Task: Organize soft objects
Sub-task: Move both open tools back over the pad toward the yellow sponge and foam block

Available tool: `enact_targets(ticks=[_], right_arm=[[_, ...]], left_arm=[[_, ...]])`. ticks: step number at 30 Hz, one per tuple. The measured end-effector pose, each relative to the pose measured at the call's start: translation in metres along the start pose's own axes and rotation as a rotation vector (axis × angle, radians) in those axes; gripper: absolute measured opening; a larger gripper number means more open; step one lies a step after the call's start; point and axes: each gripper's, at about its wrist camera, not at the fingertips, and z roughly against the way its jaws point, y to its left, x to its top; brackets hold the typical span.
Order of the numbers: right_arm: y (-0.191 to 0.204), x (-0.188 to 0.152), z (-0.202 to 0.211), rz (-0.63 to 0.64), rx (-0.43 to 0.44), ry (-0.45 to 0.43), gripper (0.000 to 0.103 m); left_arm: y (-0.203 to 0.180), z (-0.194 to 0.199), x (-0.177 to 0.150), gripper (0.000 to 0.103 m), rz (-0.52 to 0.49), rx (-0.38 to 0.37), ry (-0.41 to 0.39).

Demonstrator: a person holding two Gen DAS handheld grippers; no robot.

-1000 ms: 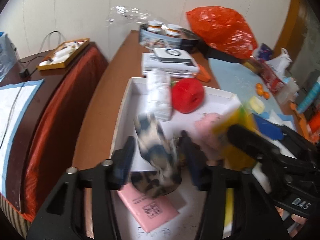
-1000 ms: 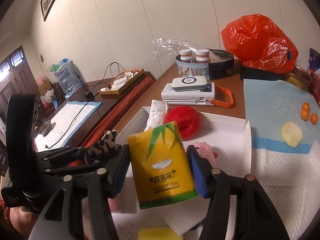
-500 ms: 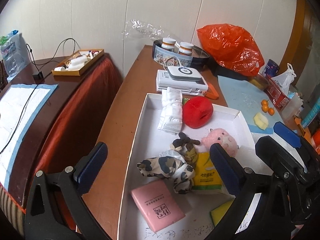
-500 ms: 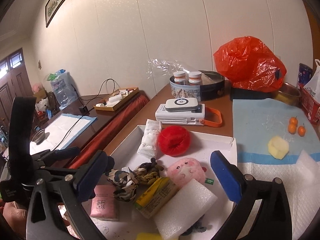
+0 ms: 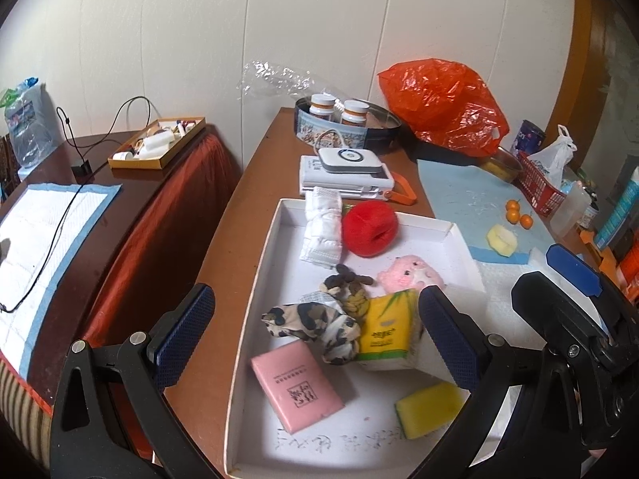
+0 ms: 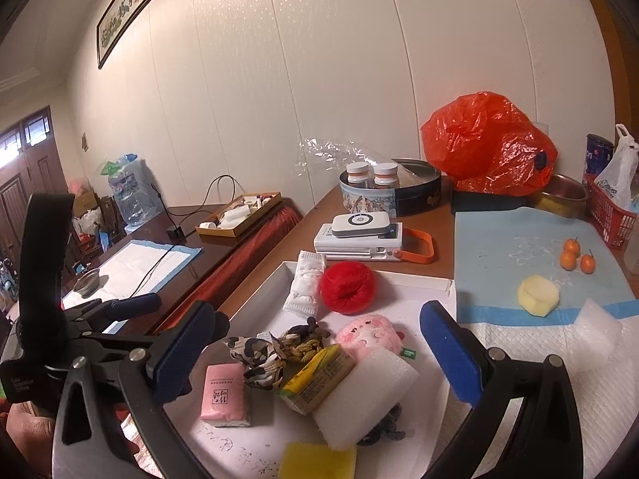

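Both jaws stand wide and hold nothing: the left gripper (image 5: 315,339) and right gripper (image 6: 319,349) hover over the white tray (image 5: 255,279). Inside it the camouflage cloth (image 5: 315,325) touches the yellow tissue pack (image 5: 385,329), with the pink plush (image 5: 411,277), red ball (image 5: 369,228) and pink pack (image 5: 297,391) nearby.

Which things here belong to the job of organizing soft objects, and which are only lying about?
Belong to the job:
white tray
red ball
pink plush
patterned cloth
yellow tissue pack
pink tissue pack
yellow sponge

Lying about:
orange bag
round tin
small oranges
red basket
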Motion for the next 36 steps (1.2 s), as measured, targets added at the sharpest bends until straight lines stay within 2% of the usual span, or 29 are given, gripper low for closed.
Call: enact_targets(ticks=[18, 27, 36], right_arm=[[-0.039, 0.001, 0.067, -0.015, -0.043, -0.099, 0.103], [-0.077, 0.0, 0.096, -0.037, -0.06, -0.12, 0.103], [-0.129, -0.004, 0.117, -0.081, -0.091, -0.124, 0.103]], left_arm=[[-0.071, 0.031, 0.001, 0.103, -0.053, -0.068, -0.051], [-0.114, 0.036, 0.001, 0.103, -0.075, -0.072, -0.061], [-0.171, 0.032, -0.001, 0.103, -0.135, -0.104, -0.037]])
